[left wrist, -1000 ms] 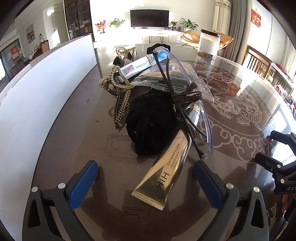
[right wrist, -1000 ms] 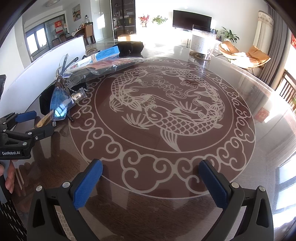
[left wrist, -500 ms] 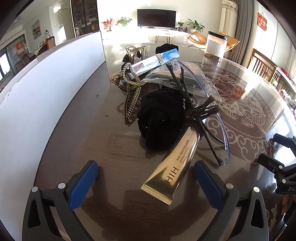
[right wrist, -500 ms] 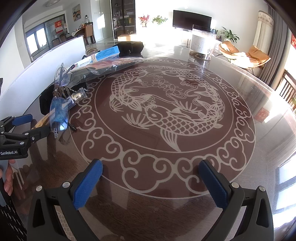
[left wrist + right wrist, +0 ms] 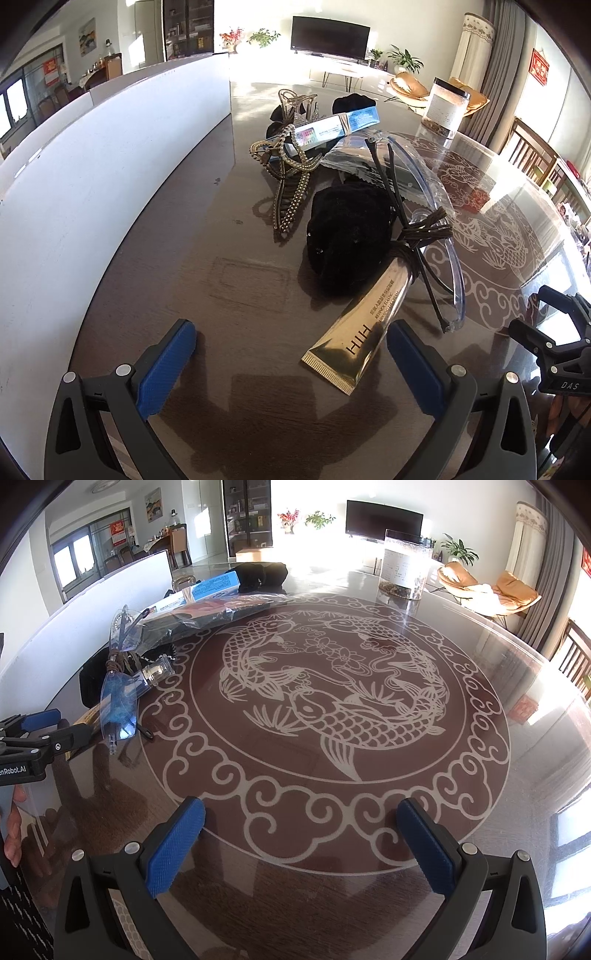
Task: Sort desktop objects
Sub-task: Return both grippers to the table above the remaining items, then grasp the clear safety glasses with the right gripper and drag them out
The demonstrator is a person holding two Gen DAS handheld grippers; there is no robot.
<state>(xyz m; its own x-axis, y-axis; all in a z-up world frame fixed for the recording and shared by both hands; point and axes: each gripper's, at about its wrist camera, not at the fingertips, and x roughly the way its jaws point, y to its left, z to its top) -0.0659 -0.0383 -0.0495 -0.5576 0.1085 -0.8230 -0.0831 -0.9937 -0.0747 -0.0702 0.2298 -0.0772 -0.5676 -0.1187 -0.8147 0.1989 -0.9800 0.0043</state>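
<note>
Left gripper (image 5: 291,354) wide open, holding nothing; a white panel (image 5: 92,177) runs along its left, a beaded hair clip (image 5: 291,195) ahead-left, a black scrunchie (image 5: 347,236) straight ahead, and the gold tube (image 5: 369,317) ends just inside its right finger, possibly touching, hard to tell. Clear glasses (image 5: 436,229), bound to the tube by a brown cord (image 5: 424,232), lie ahead-right, with a blue-white box (image 5: 332,129) farther ahead. Right gripper (image 5: 301,836) also wide open and empty over the patterned table (image 5: 332,701), the pile far to its left, a clear jar (image 5: 404,570) far ahead-right.
</note>
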